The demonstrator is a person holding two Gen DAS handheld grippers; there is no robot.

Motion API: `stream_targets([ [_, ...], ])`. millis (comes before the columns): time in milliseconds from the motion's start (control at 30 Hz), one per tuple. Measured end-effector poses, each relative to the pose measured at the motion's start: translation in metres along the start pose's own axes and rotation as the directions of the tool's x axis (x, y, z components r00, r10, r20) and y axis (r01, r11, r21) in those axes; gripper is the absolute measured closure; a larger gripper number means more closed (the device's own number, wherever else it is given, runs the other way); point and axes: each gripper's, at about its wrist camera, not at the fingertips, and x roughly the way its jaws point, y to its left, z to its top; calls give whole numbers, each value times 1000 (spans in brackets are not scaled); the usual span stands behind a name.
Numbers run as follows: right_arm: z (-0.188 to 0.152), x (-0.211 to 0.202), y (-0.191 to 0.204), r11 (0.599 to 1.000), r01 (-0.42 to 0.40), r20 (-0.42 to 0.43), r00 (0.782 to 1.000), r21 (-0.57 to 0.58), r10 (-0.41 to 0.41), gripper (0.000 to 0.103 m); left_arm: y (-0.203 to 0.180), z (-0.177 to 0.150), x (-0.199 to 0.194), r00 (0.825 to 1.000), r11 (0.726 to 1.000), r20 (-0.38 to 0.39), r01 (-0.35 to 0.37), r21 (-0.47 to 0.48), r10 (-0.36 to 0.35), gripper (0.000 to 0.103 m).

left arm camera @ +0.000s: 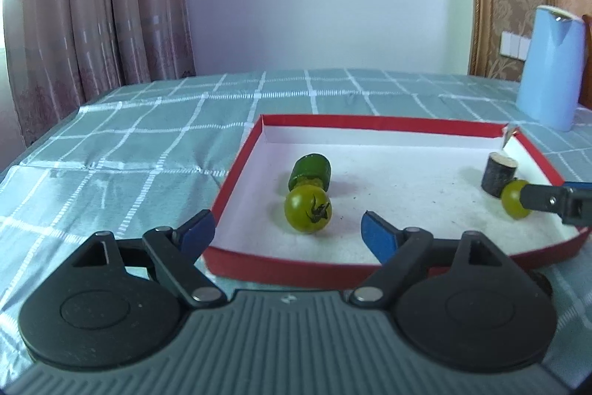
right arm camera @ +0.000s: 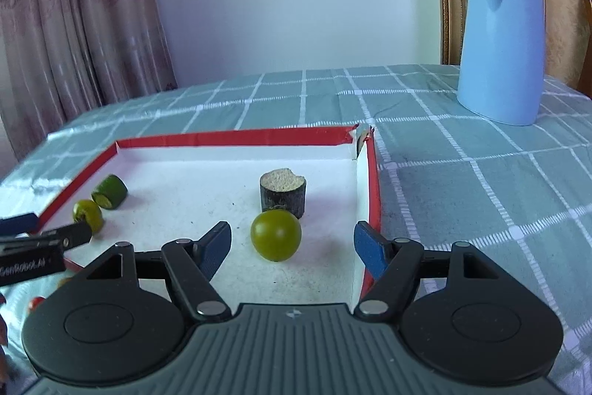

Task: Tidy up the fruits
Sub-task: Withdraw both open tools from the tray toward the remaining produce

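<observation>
Fruits mostly sorted already: two tomatoes [left arm camera: 308, 212] [right arm camera: 275, 235] sit in the red tray [right arm camera: 373, 180], both claws [left arm camera: 285, 234] [right arm camera: 292, 245] spread wide, holding nothing.

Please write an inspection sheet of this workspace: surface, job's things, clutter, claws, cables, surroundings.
Surface: table under a green checked tablecloth, wrinkled at the left.
Job's things: red-rimmed tray with torn far right corner; inside it, a green tomato touching a cut green piece, and a second green tomato in front of a dark stump piece.
Clutter: small red bits outside the tray, unclear.
Claws: left claw open, facing the first tomato; right claw open, around the second tomato, not touching.
Cables: nothing seen.
Surroundings: blue kettle, pink curtain, white wall.
</observation>
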Motion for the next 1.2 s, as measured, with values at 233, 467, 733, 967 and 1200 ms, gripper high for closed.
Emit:
stream_targets([
  [233,-7,-20,-1,1000,-26,46,999,9,25,30,32,-14,-26,999,987,36,-2,-161,8,4],
  [467,-27,-46,1,996,-90,69,993,-21,91,30,41,-36,-45,1000,983,12,22,-184,-20,3],
  [733,-54,-78,15,979,-109,150,979,-174,136,29,45,-38,-45,996,979,-35,69,-194,-77,0],
  [967,-60,-81,25,966,-112,146,978,-234,149,29,37,-39,-45,998,997,-65,17,-75,-22,7],
  [1200,-60,-82,24,968,-113,143,979,-224,147,29,28,-43,-41,982,991,-127,136,-17,-137,10],
])
